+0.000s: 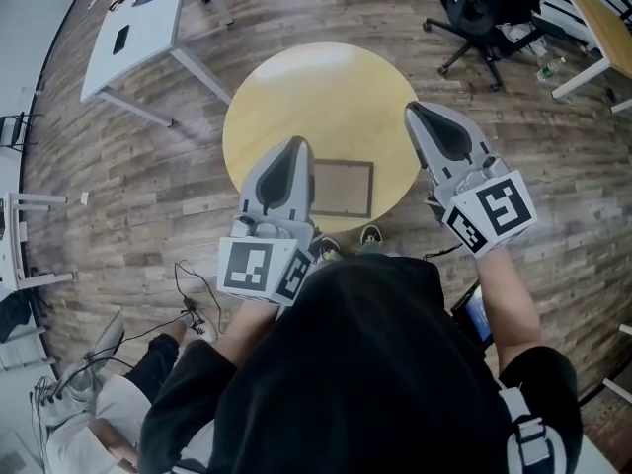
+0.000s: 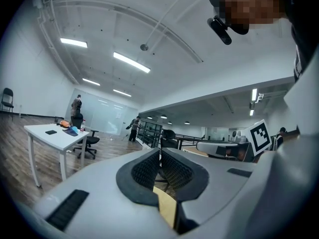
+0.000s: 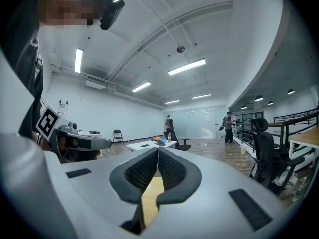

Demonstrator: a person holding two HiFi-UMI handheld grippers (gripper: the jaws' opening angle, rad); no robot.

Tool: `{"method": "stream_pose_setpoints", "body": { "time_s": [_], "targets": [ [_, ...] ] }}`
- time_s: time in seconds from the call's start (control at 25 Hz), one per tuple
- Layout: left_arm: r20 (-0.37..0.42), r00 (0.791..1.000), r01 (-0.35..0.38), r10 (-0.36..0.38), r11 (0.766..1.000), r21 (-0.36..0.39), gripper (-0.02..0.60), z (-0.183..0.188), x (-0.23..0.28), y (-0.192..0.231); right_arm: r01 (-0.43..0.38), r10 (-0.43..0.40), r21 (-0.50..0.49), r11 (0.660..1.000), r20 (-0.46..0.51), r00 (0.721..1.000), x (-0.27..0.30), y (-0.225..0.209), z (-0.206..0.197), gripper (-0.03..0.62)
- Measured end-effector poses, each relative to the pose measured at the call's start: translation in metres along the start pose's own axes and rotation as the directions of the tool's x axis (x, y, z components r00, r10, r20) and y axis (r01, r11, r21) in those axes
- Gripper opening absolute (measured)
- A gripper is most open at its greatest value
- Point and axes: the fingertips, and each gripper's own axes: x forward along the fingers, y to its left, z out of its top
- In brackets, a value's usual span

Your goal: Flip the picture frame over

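- While standing at the round yellow table (image 1: 326, 87), holds left gripper (image 1: 296, 144) and right gripper (image 1: 413, 109) level, each with jaws pressed together, empty.
- Shows picture frame (image 1: 341, 188) flat near the table's close edge, partly hidden behind the left gripper.
- Shows white desk (image 1: 133, 28) and black office chair (image 1: 484, 13) farther off.

Left gripper (image 1: 297, 146) hides the left edge of the picture frame (image 1: 345, 188)

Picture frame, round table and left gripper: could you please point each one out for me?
picture frame (image 1: 344, 188), head view, middle of its inner panel.
round table (image 1: 316, 97), head view, bare yellow top.
left gripper (image 1: 298, 144), head view, tip of its closed jaws.
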Motion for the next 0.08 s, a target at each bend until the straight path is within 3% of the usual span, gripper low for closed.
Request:
{"method": "stream_pose_setpoints", "body": {
  "time_s": [0.08],
  "targets": [
    [-0.002, 1.000, -0.001, 0.001, 1.000, -0.010, 0.029, 0.0017, 0.0027, 0.0016, -0.004, 0.004, -0.006, 1.000, -0.009, 1.000, 0.0033, -0.0005, 0.0008, 0.020]
  ]
}}
